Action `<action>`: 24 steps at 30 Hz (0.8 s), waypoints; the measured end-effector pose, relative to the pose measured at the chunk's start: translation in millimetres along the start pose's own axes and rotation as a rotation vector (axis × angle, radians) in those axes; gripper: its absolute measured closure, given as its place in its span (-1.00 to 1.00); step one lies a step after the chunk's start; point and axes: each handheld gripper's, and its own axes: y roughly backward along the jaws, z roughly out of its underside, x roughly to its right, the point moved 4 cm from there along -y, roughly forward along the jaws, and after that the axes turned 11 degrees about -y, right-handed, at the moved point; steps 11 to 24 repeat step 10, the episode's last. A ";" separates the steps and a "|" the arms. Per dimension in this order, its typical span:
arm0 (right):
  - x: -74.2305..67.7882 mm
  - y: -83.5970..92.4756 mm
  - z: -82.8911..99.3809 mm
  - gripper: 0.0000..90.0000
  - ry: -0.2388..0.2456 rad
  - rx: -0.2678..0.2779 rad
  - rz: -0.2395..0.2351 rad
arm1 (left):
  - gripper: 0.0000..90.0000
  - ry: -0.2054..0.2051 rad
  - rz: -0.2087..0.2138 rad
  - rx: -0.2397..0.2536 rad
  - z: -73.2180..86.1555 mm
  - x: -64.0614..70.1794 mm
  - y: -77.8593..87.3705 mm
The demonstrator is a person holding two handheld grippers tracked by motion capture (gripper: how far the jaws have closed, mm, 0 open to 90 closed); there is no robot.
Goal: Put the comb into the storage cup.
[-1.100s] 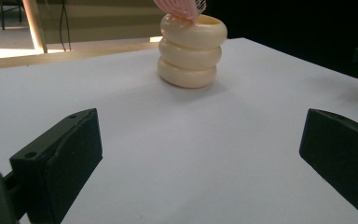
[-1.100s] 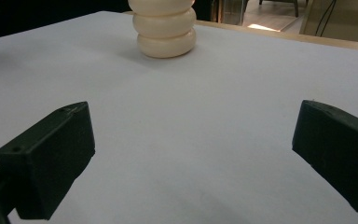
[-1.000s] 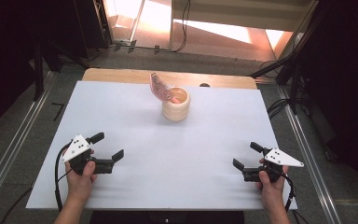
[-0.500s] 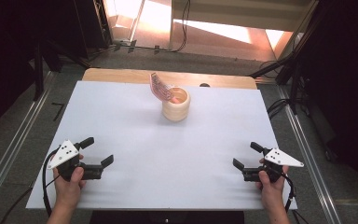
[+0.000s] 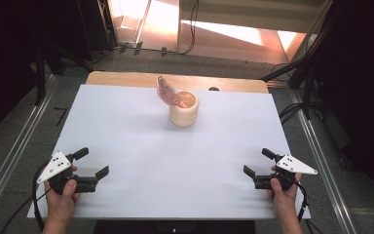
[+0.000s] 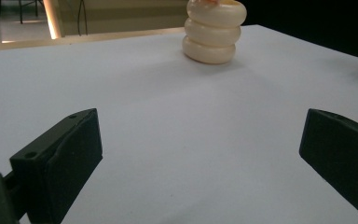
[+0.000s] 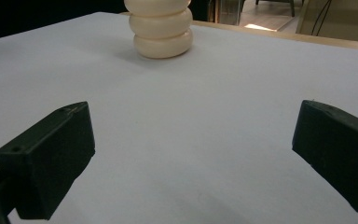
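High view. A desk (image 5: pixel 126 126) with a white top occupies the centre of the frame; a strip of bare wood shows along its far edge. A cream ribbed cup (image 5: pixel 183 109), built of three stacked rounded rings, stands in the upper centre of the frame, near the far edge of the desk. A pink patterned item (image 5: pixel 166 90) leans out of the cup toward the upper left; what it is cannot be told. The left gripper (image 5: pixel 93 163) lies in the lower left of the frame, held by the left hand (image 5: pixel 62 195), jaws spread wide and empty, with a grey three-cornered plate on top. The right gripper (image 5: pixel 258 162) lies in the lower right, held by the right hand (image 5: pixel 281 191), jaws likewise spread wide and holding nothing. Both grippers are well apart from the cup and from each other. Grey floor and metal rails flank the desk at both sides of the frame.

Left gripper view. The two black jaws rise at the lower left and lower right corners, wide apart, with bare white desk between them. The cup (image 6: pixel 214 31) stands at the upper centre, its top cut by the frame edge.

Right gripper view. The jaws again stand wide apart at the lower corners over bare desk surface. The cup (image 7: pixel 162 29) sits at the upper centre-left, its rim out of frame.
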 end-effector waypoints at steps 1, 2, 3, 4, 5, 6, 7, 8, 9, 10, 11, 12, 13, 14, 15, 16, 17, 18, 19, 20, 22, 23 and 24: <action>0.0 0.0 0.0 -1.00 -0.002 0.001 0.000 | -1.00 0.000 -0.003 0.001 2.6 -0.6 0.5; 0.4 0.1 0.0 -1.00 -0.001 0.002 0.001 | -1.00 0.010 -0.003 0.007 3.4 -1.1 0.8; 0.5 0.2 0.3 -1.00 -0.005 0.000 0.003 | -1.00 0.020 0.001 0.020 3.2 -1.7 1.4; 0.7 0.1 0.4 -1.00 -0.005 0.000 0.004 | -1.00 0.022 -0.002 0.026 3.3 -2.4 2.3; 1.1 -0.1 0.5 -1.00 -0.004 0.002 0.008 | -1.00 0.032 -0.004 0.030 4.6 -3.3 2.4; 1.3 -0.3 0.6 -1.00 -0.004 0.003 0.011 | -1.00 0.039 -0.003 0.031 5.8 -3.8 2.0; 1.4 -0.3 0.7 -1.00 -0.005 0.003 0.011 | -1.00 0.049 -0.004 0.032 6.7 -3.9 1.5; 1.2 -0.4 0.9 -1.00 -0.008 0.003 0.012 | -1.00 0.050 -0.008 0.032 6.7 -3.9 1.7; 1.4 -0.3 1.1 -1.00 -0.008 0.003 0.013 | -1.00 0.058 -0.006 0.039 7.1 -4.1 1.6; 1.7 -0.3 1.3 -1.00 -0.008 0.003 0.014 | -1.00 0.064 -0.005 0.041 7.5 -4.5 1.7; 1.7 -0.3 1.3 -1.00 -0.008 0.003 0.014 | -1.00 0.064 -0.005 0.041 7.5 -4.5 1.7; 1.7 -0.3 1.3 -1.00 -0.008 0.003 0.014 | -1.00 0.064 -0.005 0.041 7.5 -4.5 1.7; 1.7 -0.3 1.3 -1.00 -0.008 0.003 0.014 | -1.00 0.064 -0.005 0.041 7.5 -4.5 1.7; 1.7 -0.3 1.3 -1.00 -0.008 0.003 0.014 | -1.00 0.064 -0.005 0.041 7.5 -4.5 1.7; 1.7 -0.3 1.3 -1.00 -0.008 0.003 0.014 | -1.00 0.064 -0.005 0.041 7.5 -4.5 1.7; 1.7 -0.3 1.3 -1.00 -0.008 0.003 0.014 | -1.00 0.064 -0.005 0.041 7.5 -4.5 1.7; 1.7 -0.3 1.3 -1.00 -0.008 0.003 0.014 | -1.00 0.064 -0.005 0.041 7.5 -4.5 1.7; 1.7 -0.3 1.3 -1.00 -0.008 0.003 0.014 | -1.00 0.064 -0.005 0.041 7.5 -4.5 1.7; 1.7 -0.3 1.3 -1.00 -0.008 0.003 0.014 | -1.00 0.064 -0.005 0.041 7.5 -4.5 1.7; 1.7 -0.3 1.3 -1.00 -0.008 0.003 0.014 | -1.00 0.064 -0.005 0.041 7.5 -4.5 1.7; 1.7 -0.3 1.3 -1.00 -0.008 0.003 0.014 | -1.00 0.064 -0.005 0.041 7.5 -4.5 1.7; 1.7 -0.3 1.3 -1.00 -0.008 0.003 0.014 | -1.00 0.064 -0.005 0.041 7.5 -4.5 1.7; 1.7 -0.3 1.3 -1.00 -0.008 0.003 0.014 | -1.00 0.064 -0.005 0.041 7.5 -4.5 1.7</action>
